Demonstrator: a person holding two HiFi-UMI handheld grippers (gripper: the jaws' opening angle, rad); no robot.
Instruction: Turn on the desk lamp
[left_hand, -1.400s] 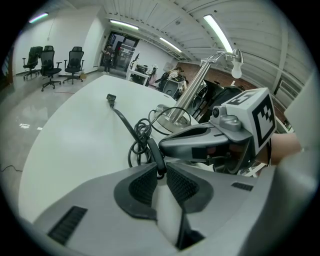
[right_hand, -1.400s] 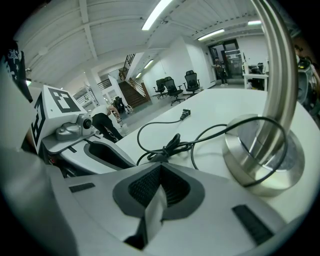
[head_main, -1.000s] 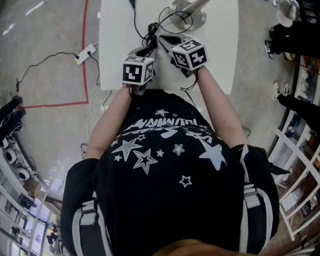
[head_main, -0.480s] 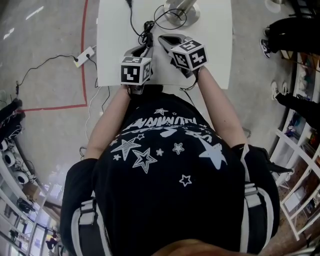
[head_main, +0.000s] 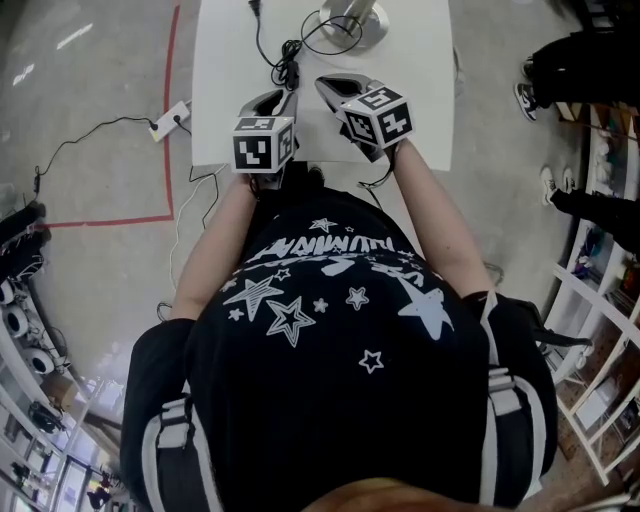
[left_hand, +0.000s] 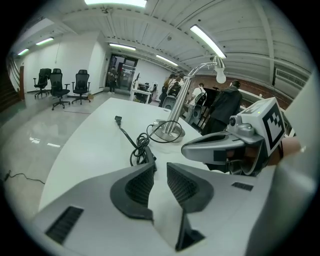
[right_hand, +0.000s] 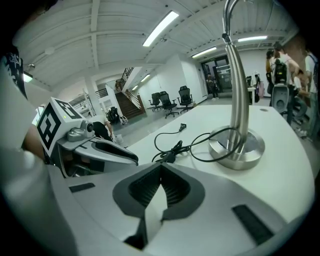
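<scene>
The desk lamp stands at the far end of the white table (head_main: 420, 110): a round metal base (head_main: 350, 15) (right_hand: 236, 145) (left_hand: 167, 131), a curved chrome neck (right_hand: 234, 70) and a small bulb head (left_hand: 220, 75). Its black cable (head_main: 285, 65) (left_hand: 141, 149) (right_hand: 172, 148) lies bunched in front of the base, with the plug (left_hand: 118, 119) (right_hand: 183, 126) loose on the tabletop. My left gripper (head_main: 272, 102) (left_hand: 159, 169) hovers short of the cable, open, with nothing between the pads. My right gripper (head_main: 335, 85) (right_hand: 161, 169) hangs beside it, shut on nothing, its tips touching.
A power strip (head_main: 170, 108) with its lead lies on the floor left of the table, near a red tape line (head_main: 172, 70). People stand at the right (head_main: 590, 70) and behind the lamp (left_hand: 225, 105). Office chairs (left_hand: 60, 85) stand far off.
Both grippers have drawn back a little from the lamp base and the cable, toward the person's body, and risen slightly. Their jaws look unchanged.
</scene>
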